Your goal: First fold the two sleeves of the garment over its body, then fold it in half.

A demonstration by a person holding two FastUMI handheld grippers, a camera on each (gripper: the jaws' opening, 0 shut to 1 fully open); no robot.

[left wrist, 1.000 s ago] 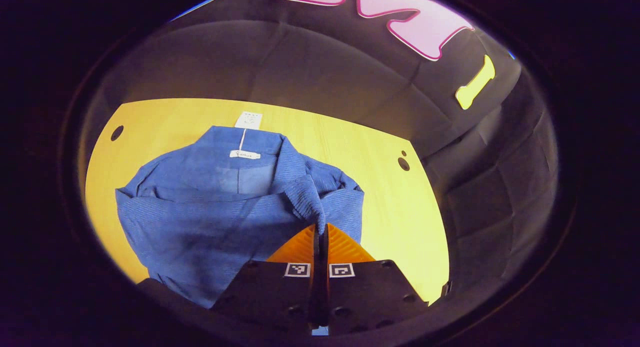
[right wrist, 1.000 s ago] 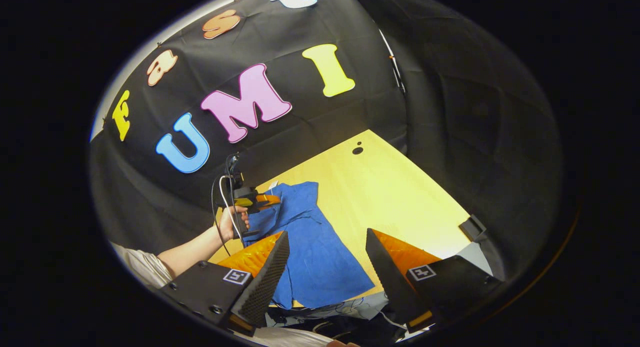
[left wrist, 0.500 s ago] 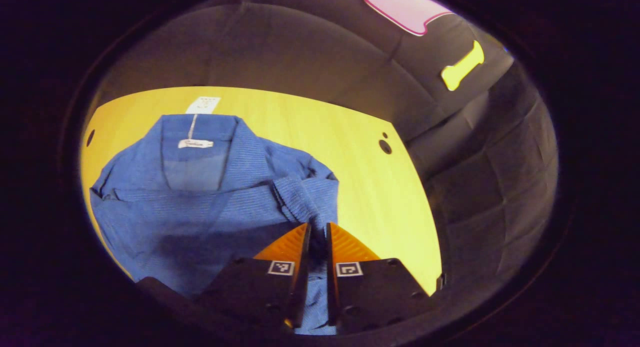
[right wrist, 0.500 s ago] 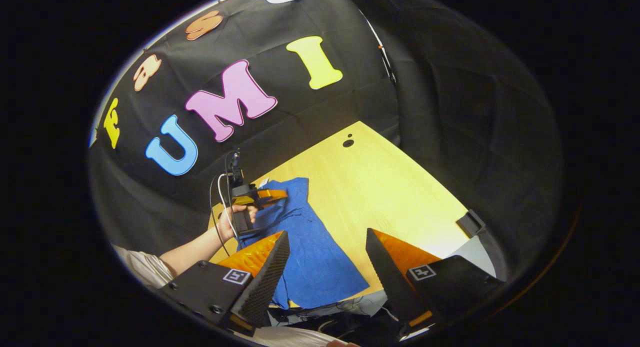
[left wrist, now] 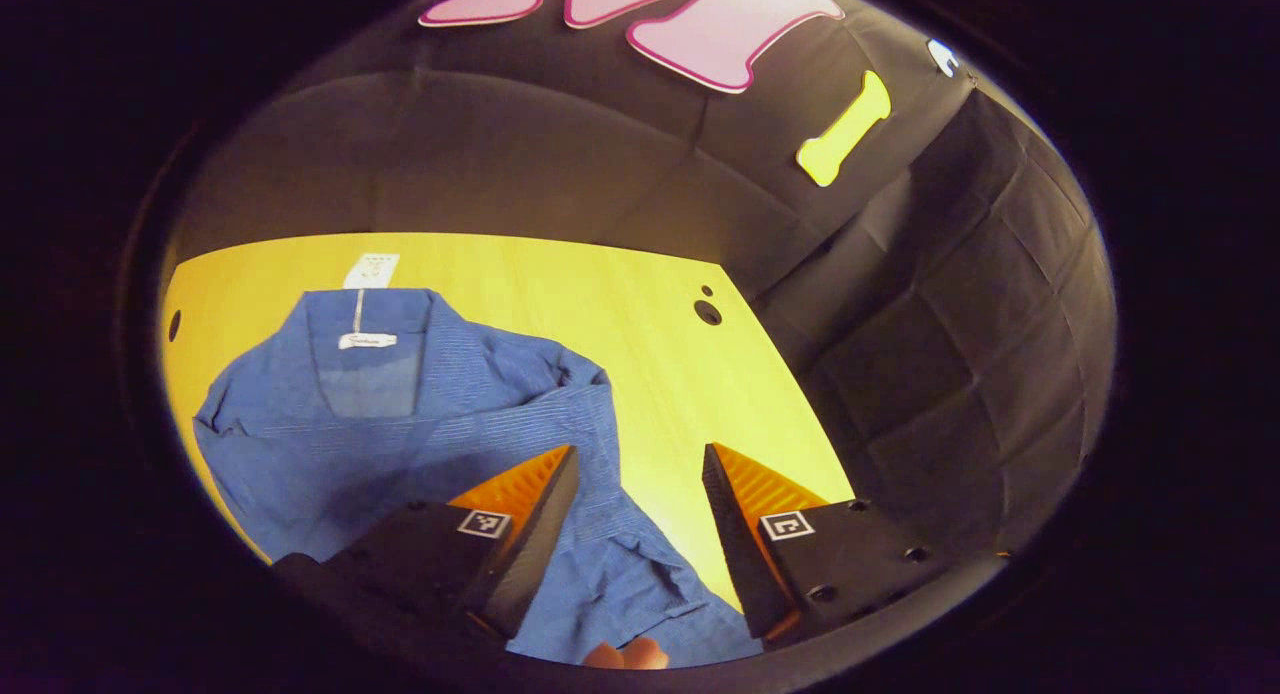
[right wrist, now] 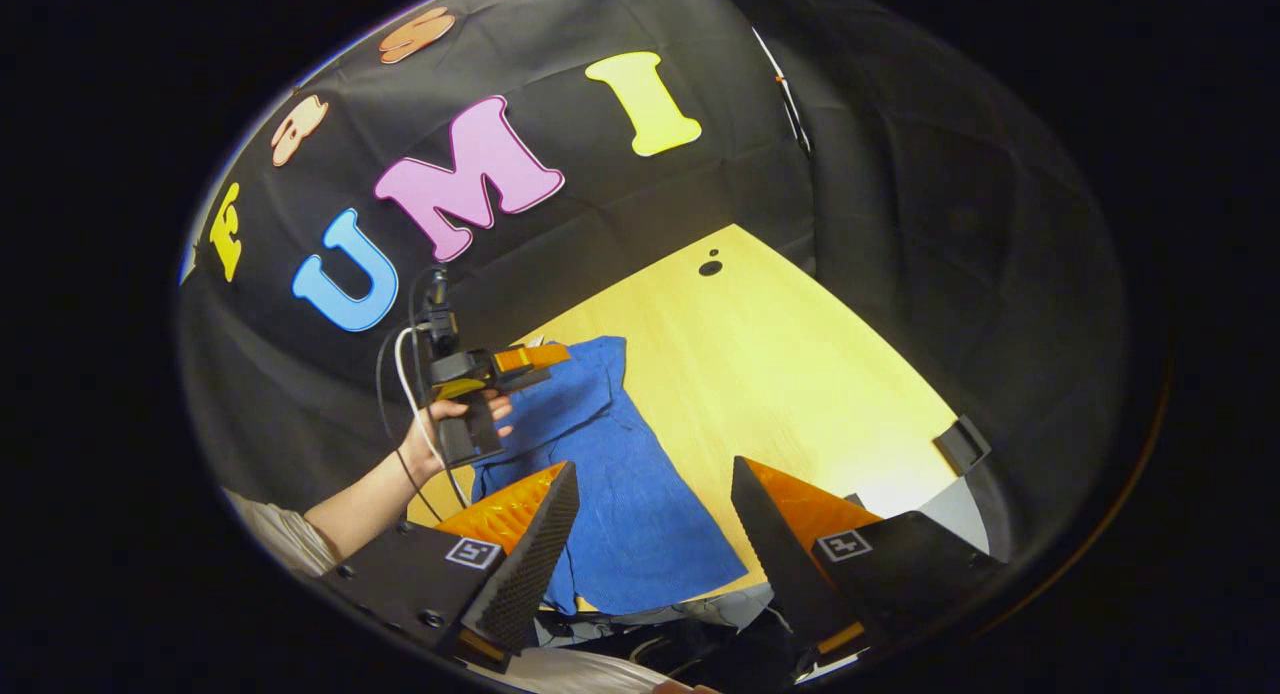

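- Blue garment (left wrist: 420, 444) lies flat on the yellow table (left wrist: 650, 374), sleeves folded over its body.
- Left gripper (left wrist: 640, 494) hovers above the garment's near edge, jaws wide apart, holding nothing.
- Right gripper (right wrist: 655, 514) likewise spread, empty, near the garment's hem.

Garment (left wrist: 420, 434): matt blue cloth with fine woven ribbing, lower left of frame; desk (left wrist: 640, 354): smooth pale wood-grain with slight sheen; hang tag (left wrist: 371, 270) at collar: white paper, matt.

Recording booth: black cloth wall (right wrist: 900, 224), bare wooden table (right wrist: 780, 354).
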